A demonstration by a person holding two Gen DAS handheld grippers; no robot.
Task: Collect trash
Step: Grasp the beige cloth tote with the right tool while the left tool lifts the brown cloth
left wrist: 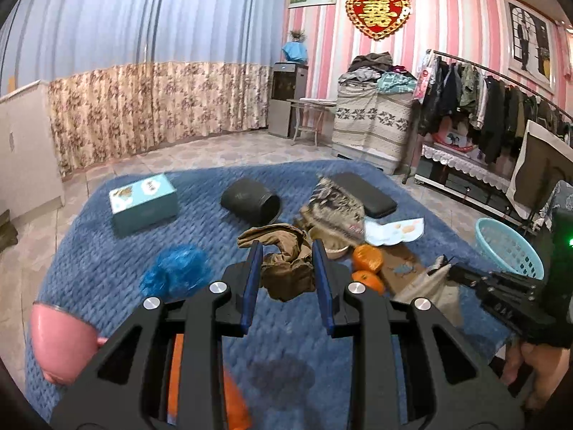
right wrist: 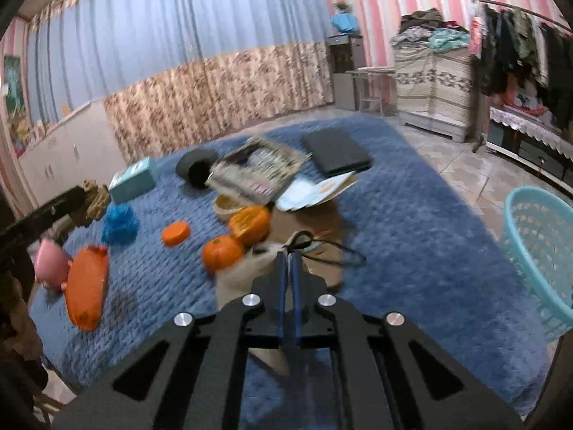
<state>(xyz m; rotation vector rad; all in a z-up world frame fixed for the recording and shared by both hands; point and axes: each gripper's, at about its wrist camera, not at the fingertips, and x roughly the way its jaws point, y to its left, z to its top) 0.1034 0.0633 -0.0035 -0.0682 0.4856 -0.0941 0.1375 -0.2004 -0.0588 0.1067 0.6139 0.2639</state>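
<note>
The blue knitted blanket (right wrist: 412,222) covers the surface; its right side lies bare up to the edge, beyond which a pale turquoise slotted plastic basket (right wrist: 537,251) stands on the tiled floor. The clutter sits at the middle and left.

The left gripper (left wrist: 286,254) is clenched on a crumpled olive-brown cloth rag (left wrist: 286,268), whose bulk hangs limp between the blue pads, with a fold reaching away past the tips.

The right gripper (right wrist: 289,256) is clamped on a soft beige fabric pouch (right wrist: 247,276) with a thin black cord (right wrist: 333,251) looping to the right. The pouch hangs below the pads, its long axis running back towards the camera, though blur hides its outline. It is just beside two round orange tangerines (right wrist: 222,252) and over a flat brown cardboard sheet (right wrist: 322,222).

Farther back lie a black cylindrical pot on its side (left wrist: 250,200), a teal cardboard box (left wrist: 143,204), a flat black rectangular case (left wrist: 361,193), a crinkled printed wrapper (left wrist: 333,208) and a frilly blue plastic puff (left wrist: 175,272).
</note>
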